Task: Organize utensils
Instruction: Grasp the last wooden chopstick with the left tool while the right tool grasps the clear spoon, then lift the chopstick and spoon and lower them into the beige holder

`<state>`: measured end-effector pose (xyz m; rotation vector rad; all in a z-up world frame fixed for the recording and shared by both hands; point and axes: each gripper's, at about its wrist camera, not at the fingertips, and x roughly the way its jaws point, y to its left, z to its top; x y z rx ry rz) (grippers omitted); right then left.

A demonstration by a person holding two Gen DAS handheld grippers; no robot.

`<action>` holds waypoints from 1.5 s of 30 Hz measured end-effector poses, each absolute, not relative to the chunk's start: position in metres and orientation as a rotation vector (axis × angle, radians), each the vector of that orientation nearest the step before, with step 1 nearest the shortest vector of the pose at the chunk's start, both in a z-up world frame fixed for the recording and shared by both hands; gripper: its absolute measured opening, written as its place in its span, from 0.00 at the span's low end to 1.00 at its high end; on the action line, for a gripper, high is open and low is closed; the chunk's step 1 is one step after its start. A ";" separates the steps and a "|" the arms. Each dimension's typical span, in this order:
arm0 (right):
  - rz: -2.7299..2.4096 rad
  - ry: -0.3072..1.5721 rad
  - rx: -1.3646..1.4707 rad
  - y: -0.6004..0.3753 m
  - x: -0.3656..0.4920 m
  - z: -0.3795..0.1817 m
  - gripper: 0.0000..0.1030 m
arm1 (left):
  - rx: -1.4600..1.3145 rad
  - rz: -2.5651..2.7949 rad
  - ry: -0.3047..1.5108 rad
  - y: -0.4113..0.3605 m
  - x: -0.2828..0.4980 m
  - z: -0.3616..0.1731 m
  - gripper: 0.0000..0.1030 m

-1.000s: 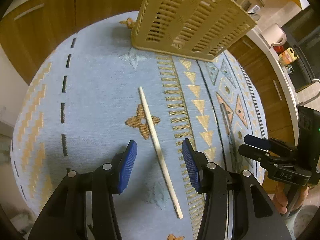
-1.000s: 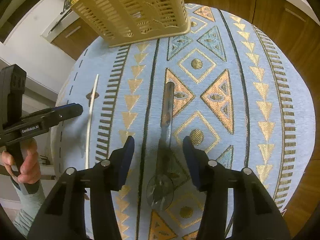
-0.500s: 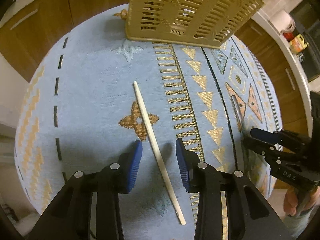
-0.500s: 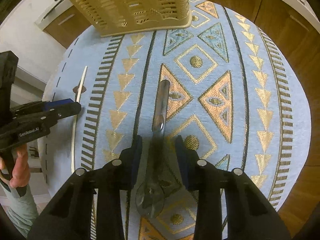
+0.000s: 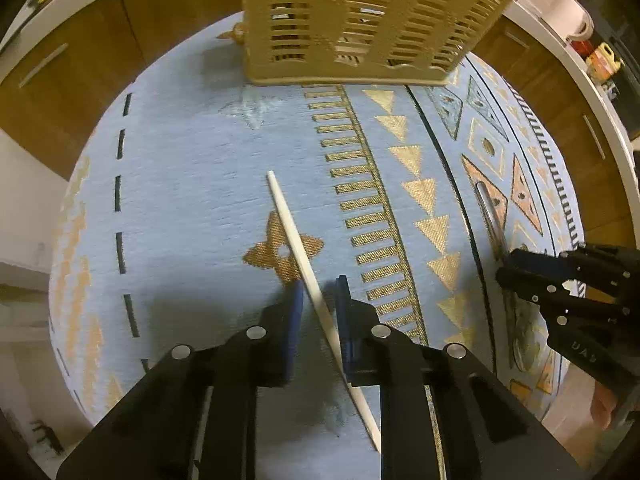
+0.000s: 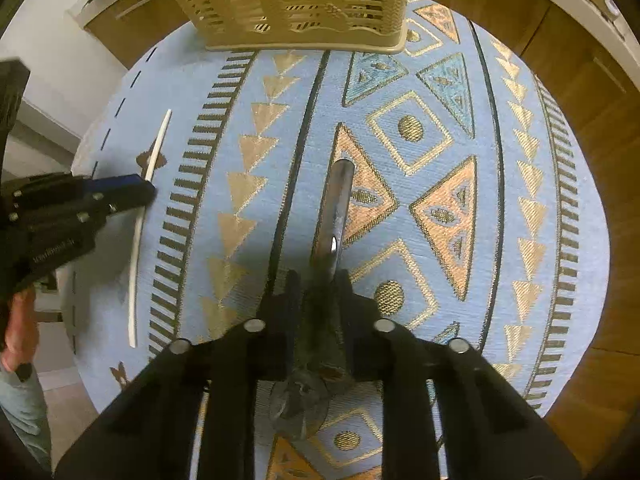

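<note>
- Left wrist view: a second ago the left gripper [image 5: 319,300] stood wide above the chopstick [image 5: 298,256]; now it sits lower and its blue pads [image 5: 295,308] are closing, the stick running between them. The right-hand pad looks to be against the stick, a thin gap remains at the left one.
- The basket [image 5: 360,24] has slid from the upper right of this view to the top centre; it stands at the far edge of the round table, on the patterned cloth [image 5: 180,200].
- Chopstick: lies flat on the cloth toward the table's left edge. Long axis runs from far-left to near-right, crossing an orange flower motif; which end is the tip I cannot tell.
- Right wrist view: a second ago the right gripper [image 6: 318,280] was also wide; now its jaws are closing, with the spoon [image 6: 336,208] handle between them. Contact itself is lost in shadow.
- Spoon: lies near the table's middle, long axis nearly straight toward the basket [image 6: 300,4], handle end far, bowl near, under the gripper body.
- Same view, left side: the left gripper [image 6: 140,192] at the chopstick [image 6: 156,148], a hand [image 6: 18,332] and sleeve below it.
</note>
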<state>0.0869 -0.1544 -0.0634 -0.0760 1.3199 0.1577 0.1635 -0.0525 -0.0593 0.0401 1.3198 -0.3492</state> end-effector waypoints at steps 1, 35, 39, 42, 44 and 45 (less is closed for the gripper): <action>0.155 1.315 -0.092 -0.152 0.086 -0.064 0.12 | 0.035 -0.348 1.323 -0.053 0.164 -0.059 0.15; 0.348 0.884 0.089 -0.176 0.025 0.027 0.10 | -0.146 -0.450 0.739 -0.029 0.106 0.056 0.03; 0.340 0.776 0.066 -0.168 0.026 0.052 0.10 | -0.150 -0.446 0.616 -0.027 0.101 0.085 0.03; 0.332 0.691 0.067 -0.168 0.027 0.072 0.10 | -0.154 -0.439 0.522 -0.024 0.100 0.107 0.03; 0.317 0.639 0.070 -0.170 0.028 0.084 0.10 | -0.162 -0.433 0.466 -0.024 0.100 0.121 0.03; 0.305 0.608 0.070 -0.170 0.031 0.091 0.10 | -0.168 -0.431 0.437 -0.024 0.101 0.128 0.03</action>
